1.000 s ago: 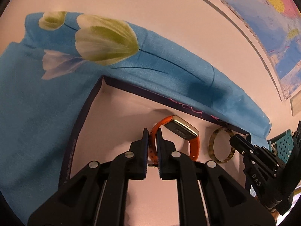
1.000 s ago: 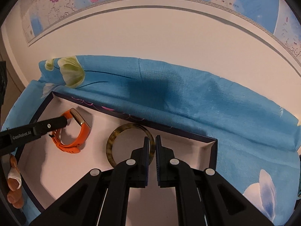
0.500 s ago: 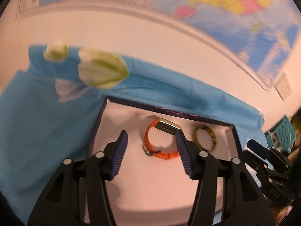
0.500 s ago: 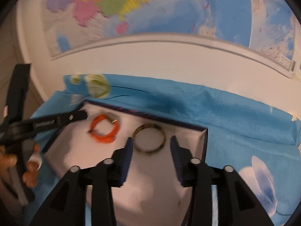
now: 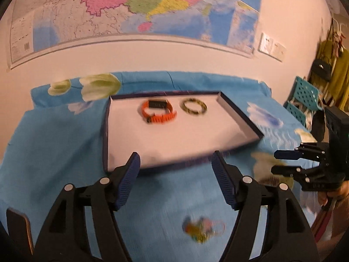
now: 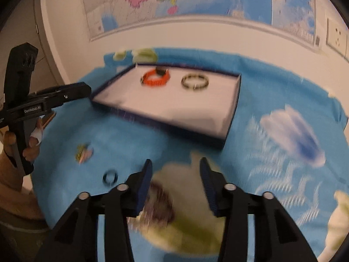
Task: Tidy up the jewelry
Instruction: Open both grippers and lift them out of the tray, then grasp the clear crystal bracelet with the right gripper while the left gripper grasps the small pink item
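Observation:
A shallow dark-rimmed tray (image 5: 106,131) (image 6: 231,118) lies on a blue flowered cloth. In it lie an orange watch (image 5: 158,111) (image 6: 155,78) and a mottled bangle (image 5: 194,106) (image 6: 194,82). My left gripper (image 5: 175,172) is open and empty, hovering over the cloth in front of the tray. My right gripper (image 6: 174,181) is open and empty, also in front of the tray. A multicoloured piece of jewelry (image 5: 202,229) (image 6: 83,151) lies on the cloth near the left gripper. A small dark ring (image 6: 110,177) lies left of the right gripper. A blurred dark beaded piece (image 6: 159,205) lies under the right gripper.
A wall with a large map (image 5: 130,6) stands behind the table. A teal plastic basket (image 5: 303,96) and hanging clothes (image 5: 336,69) are at the far right. The cloth (image 5: 54,148) hangs over the table's edges.
Both grippers opened, releasing the watch and the bangle in the tray, then pulled back and up. They now hover over the cloth in front of the tray.

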Motion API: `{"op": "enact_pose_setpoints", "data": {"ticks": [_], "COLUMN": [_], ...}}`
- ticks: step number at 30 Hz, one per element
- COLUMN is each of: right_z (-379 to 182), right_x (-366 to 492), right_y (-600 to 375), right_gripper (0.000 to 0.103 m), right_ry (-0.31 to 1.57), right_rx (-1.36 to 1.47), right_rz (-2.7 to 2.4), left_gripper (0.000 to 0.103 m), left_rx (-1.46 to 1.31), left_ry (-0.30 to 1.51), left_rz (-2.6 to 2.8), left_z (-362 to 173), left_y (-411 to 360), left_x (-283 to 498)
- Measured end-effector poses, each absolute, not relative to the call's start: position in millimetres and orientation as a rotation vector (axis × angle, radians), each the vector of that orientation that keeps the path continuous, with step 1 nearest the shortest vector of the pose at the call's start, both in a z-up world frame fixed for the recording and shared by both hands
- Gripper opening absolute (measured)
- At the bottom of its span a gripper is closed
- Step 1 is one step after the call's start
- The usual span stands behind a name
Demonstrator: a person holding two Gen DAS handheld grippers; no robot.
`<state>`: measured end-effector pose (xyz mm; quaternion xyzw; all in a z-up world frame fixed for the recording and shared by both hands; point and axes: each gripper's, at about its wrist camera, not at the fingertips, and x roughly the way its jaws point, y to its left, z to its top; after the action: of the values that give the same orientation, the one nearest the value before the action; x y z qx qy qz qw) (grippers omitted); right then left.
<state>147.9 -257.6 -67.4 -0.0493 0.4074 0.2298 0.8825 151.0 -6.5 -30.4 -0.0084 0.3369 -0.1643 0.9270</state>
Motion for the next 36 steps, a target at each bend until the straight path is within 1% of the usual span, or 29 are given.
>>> {"op": "enact_pose_setpoints", "data": {"ticks": [2,6,18,25,29,36], "right_z": [-73.2,-71.3,-65.4,-81.3,-84.5,-81.4], "right_x": [141.6,131.1,92.3,93.8,93.9,92.5], "right_y": [-262.2,-265.4,-230.2,-215.4,-215.0,-224.2], "right_gripper": [0.031,0.029,0.029,0.03,0.022,0.021], "right_ry": [0.867,0.864,0.839,0.868,0.863,0.853], "right_rx": [-0.089,-0.058,-0.126,-0.17,-0.184,-0.138], "right_rz": [0.474,0.476,0.563,0.535,0.511,0.519], "left_gripper": [0.067,0.067,0.067,0.067,0.067,0.067], "left_rx": [-0.011,-0.004,0.029,0.039,0.042,0.051], "left_ry": [0.7,0.707,0.717,0.735,0.749,0.766], "left_rz": [-0.354,-0.367,-0.407,-0.404,-0.41,-0.434], "left_z": [-36.1,-44.3,-55.5,-62.5,-66.6,-73.0], "left_y": [-8.7,-11.3,-19.3,-18.5,-18.4,-24.3], "left_x": [141.6,125.3,92.9,85.4,82.3,77.8]}}
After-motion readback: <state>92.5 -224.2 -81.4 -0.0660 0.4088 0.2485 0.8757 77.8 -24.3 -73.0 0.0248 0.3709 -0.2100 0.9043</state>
